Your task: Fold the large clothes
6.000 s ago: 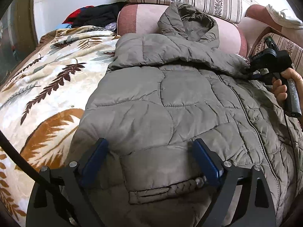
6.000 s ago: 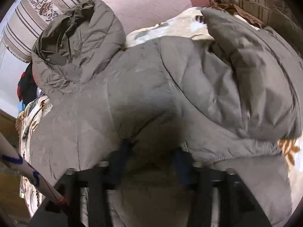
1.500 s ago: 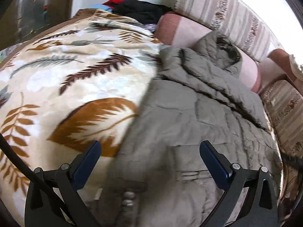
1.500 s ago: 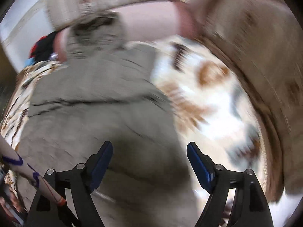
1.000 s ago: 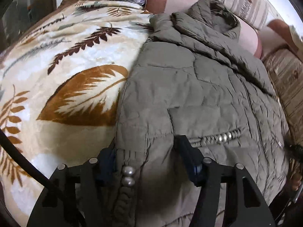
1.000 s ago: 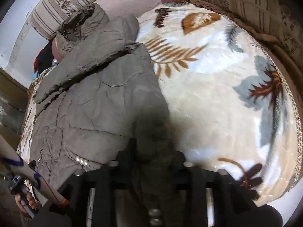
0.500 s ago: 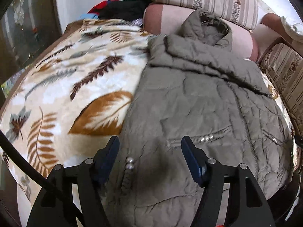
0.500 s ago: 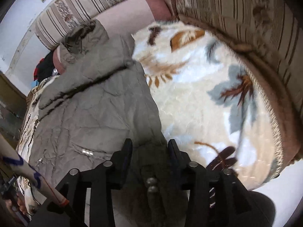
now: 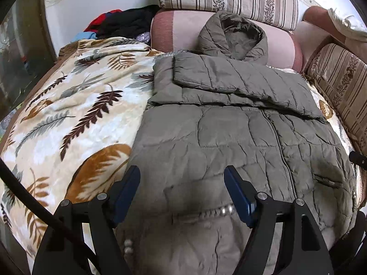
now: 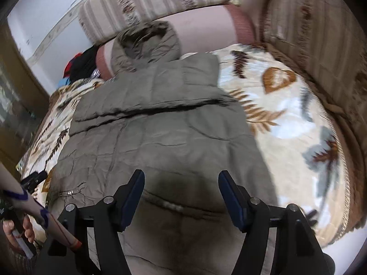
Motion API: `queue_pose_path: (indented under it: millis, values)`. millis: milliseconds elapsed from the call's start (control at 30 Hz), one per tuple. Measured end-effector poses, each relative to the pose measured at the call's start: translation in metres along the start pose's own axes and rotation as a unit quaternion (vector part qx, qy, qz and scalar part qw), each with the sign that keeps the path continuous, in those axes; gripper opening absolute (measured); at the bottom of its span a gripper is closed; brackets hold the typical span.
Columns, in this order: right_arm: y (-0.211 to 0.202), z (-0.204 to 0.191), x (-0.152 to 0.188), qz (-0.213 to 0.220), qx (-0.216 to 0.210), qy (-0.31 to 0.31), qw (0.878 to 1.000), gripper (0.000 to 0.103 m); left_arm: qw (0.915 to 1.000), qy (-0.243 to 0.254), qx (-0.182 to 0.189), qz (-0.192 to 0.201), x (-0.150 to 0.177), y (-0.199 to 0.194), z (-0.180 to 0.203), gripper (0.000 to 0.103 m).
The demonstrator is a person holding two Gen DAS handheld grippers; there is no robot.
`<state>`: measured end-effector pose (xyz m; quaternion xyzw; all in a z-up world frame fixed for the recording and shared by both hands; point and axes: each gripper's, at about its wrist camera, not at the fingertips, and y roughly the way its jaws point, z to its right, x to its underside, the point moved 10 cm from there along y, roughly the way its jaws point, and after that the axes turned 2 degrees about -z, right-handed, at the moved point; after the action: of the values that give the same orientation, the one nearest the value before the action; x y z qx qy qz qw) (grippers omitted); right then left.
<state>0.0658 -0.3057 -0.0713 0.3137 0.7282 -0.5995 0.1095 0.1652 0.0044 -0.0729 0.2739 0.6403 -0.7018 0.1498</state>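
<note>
Olive-green quilted nylon, a hooded puffer jacket point(image 9: 229, 137) lies flat on the cream leaf-patterned fleece blanket point(image 9: 75, 114), hood at twelve o'clock against the pink bolster cushion point(image 9: 279, 45), both sleeves folded across the chest. The left gripper point(image 9: 182, 193) and the right gripper point(image 10: 181, 194) hover over the hem at six o'clock; their jaws have just been opening, and nothing is held. The hem seems just released, though the right view is blurred. Next, probably regrip the hem corners and fold toward the hood.
</note>
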Motion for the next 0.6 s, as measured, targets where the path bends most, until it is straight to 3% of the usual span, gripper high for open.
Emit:
queue_pose_path:
  millis: [333, 600]
  values:
    - [0.047, -0.062, -0.034, -0.026, 0.009, -0.066, 0.997, 0.072, 0.9997, -0.018, -0.01, -0.01, -0.038, 0.052, -0.013, 0.075]
    - [0.079, -0.107, -0.058, -0.039, 0.017, -0.107, 0.993, 0.073, 0.9994, -0.028, -0.005, -0.02, -0.04, 0.077, -0.03, 0.075]
